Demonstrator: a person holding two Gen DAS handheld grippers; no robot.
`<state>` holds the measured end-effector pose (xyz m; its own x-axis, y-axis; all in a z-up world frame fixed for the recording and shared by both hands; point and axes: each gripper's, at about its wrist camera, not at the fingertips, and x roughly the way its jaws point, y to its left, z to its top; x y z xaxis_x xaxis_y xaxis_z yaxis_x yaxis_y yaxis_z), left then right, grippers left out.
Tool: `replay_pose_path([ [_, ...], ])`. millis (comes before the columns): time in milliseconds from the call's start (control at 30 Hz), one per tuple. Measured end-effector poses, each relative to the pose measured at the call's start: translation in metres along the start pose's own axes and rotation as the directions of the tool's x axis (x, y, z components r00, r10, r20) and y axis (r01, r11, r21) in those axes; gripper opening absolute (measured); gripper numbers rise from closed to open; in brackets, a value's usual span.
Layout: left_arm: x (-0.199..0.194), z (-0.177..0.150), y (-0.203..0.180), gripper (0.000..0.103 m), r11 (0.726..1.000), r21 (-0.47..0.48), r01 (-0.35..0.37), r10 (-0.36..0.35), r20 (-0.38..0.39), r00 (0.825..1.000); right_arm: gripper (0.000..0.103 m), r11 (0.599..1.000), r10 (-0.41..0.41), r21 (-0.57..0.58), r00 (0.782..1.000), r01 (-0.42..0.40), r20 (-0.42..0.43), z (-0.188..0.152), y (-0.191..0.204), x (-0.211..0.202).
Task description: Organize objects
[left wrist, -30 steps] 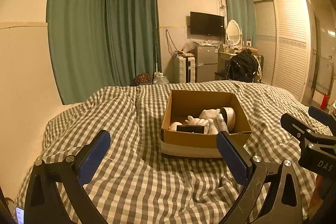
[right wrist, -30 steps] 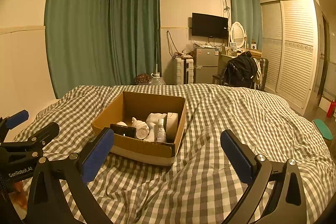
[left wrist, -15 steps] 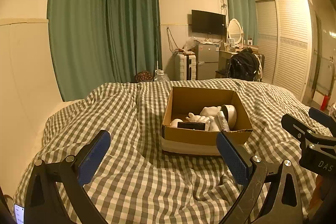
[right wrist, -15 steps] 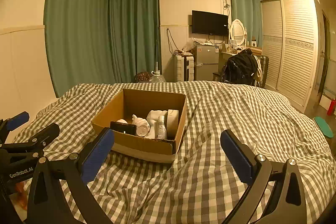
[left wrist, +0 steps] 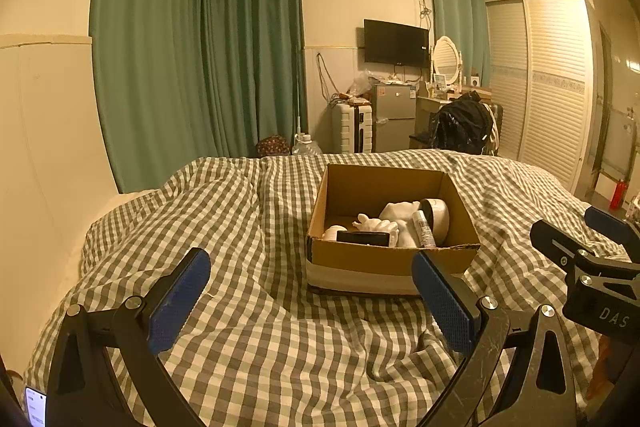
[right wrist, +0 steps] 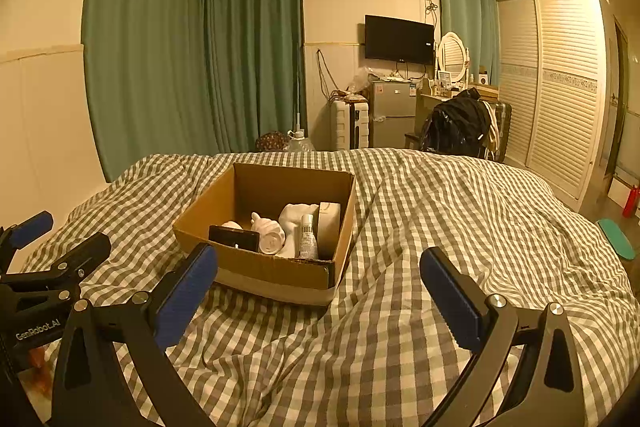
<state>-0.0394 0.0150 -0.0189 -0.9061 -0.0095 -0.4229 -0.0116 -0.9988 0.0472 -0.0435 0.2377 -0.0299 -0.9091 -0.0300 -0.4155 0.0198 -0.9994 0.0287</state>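
The left gripper [left wrist: 310, 293] and right gripper [right wrist: 318, 285] are both hanging spread wide and empty above the checked duvet [left wrist: 248, 339]. Ahead, the cardboard box [right wrist: 276, 271] is sitting on the rumpled bedding, holding white figurines [right wrist: 270, 233], a small bottle [right wrist: 308, 237] and a black case [right wrist: 234, 238]. Folds are rising around it; open bedding is lying to the right. Green curtains [right wrist: 192, 47] are hanging beyond.

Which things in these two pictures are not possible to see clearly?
- Box floor, both views: the near wall and contents hide it.
- Bottle label, both views: print too small.
- Black item in box: its lower part is behind the wall.
- Phone, left view: cut by the edge.
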Motion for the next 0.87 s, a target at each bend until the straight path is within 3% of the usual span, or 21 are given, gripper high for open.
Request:
replay_pose_path([
  [867, -0.0031, -0.005, 0.0001, 0.103, 1.0, -0.011, -0.01, 0.01, 0.003, 1.0, 0.101, 1.0, -0.002, -0.007, 1.0, 0.002, -0.021, -0.0046, 0.0029, 0.0026],
])
